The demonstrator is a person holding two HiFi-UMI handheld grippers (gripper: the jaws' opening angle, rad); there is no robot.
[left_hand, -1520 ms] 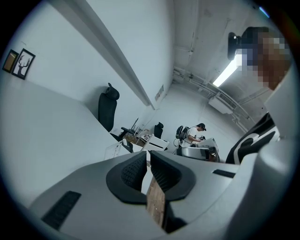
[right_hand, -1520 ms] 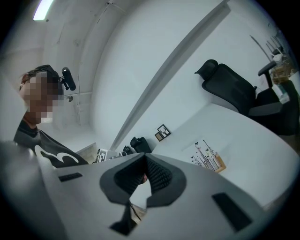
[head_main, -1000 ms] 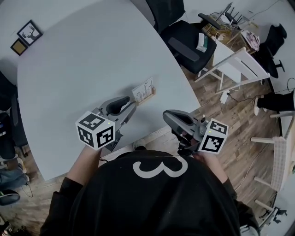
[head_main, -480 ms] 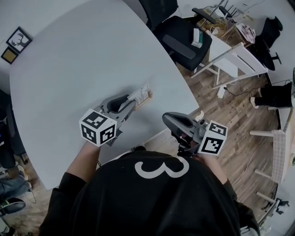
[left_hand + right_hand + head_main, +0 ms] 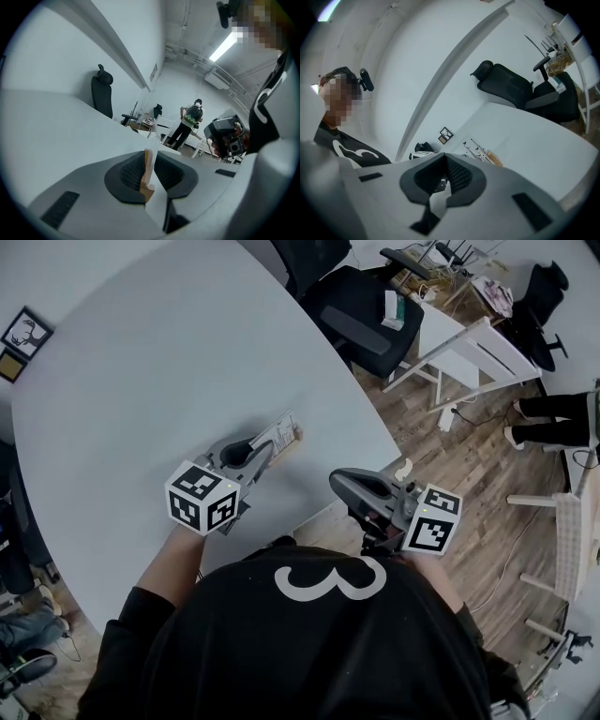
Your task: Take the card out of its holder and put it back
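A white printed card stands upright in a small wooden holder near the front edge of the white table. My left gripper has reached it. In the left gripper view the card stands edge-on between the two dark pads, with its holder below. The jaws are closing round the card and a thin gap still shows on each side. My right gripper hangs off the table's edge, shut and empty. From there the card shows at a distance.
Two framed pictures lie at the table's far left. A black office chair and a white wooden rack stand beyond the table on the wood floor. A person stands in the background.
My left gripper has moved forward to the card, and its jaws now stand on either side of it. The right gripper has stayed in place.
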